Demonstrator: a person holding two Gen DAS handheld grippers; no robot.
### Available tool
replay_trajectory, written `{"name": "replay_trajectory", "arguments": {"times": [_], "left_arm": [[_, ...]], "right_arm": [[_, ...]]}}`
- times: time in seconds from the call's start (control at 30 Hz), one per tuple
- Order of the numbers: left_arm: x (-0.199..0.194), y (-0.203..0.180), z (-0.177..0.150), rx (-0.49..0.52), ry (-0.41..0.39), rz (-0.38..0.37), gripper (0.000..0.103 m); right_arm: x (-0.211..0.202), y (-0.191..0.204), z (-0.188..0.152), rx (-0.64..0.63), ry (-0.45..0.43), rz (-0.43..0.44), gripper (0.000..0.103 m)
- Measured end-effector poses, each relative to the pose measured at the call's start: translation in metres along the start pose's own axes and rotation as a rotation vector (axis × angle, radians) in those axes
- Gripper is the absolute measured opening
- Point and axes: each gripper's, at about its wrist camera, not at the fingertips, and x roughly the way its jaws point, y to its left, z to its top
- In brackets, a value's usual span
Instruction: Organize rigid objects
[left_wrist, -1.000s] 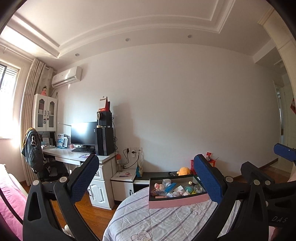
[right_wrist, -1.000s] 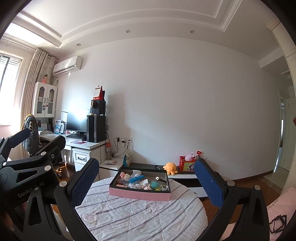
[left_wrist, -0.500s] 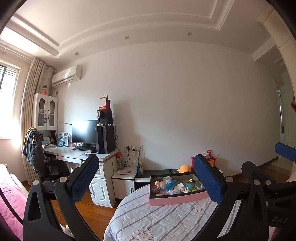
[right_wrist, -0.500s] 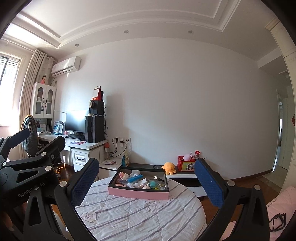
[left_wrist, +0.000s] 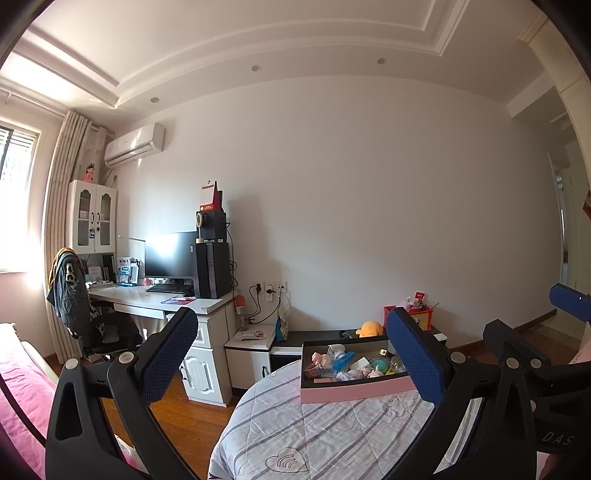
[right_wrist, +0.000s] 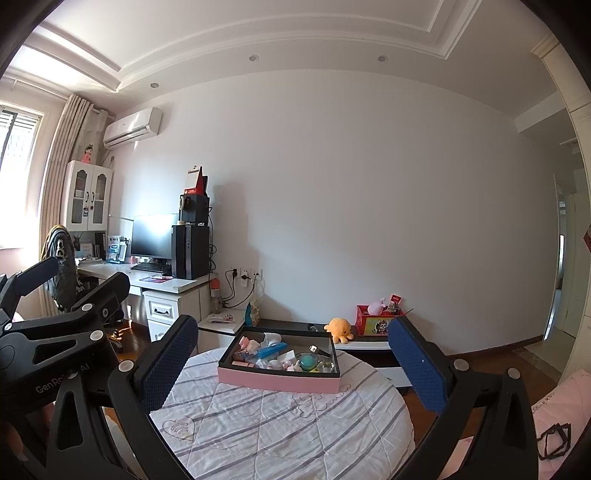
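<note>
While the pink box (right_wrist: 277, 382) of small toys is sitting on the round table (right_wrist: 295, 435) with its striped quilted cover, both tools are hanging in the air well short of it. The left gripper (left_wrist: 295, 363) is gaping wide and gripping nothing, and the right gripper (right_wrist: 293, 365) is likewise spread wide with nothing between its blue pads (right_wrist: 417, 365).

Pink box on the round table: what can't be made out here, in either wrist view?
- Pink box contents: too small and jumbled in the right wrist view to name.
- Box's right end: left wrist view, hidden behind the left gripper finger.
- Table near edge: cut off by the frame bottom and both open grippers, including the right gripper.
</note>
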Motion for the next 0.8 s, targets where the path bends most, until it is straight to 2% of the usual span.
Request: {"name": "replay_trajectory", "arguments": {"times": [0.8], "left_arm": [[0.0019,0.0045,-0.0062,-0.002,0.025,0.000,0.103]], "right_arm": [[0.0062,0.0038,-0.0068,-0.002,0.022,0.002,0.103]]}}
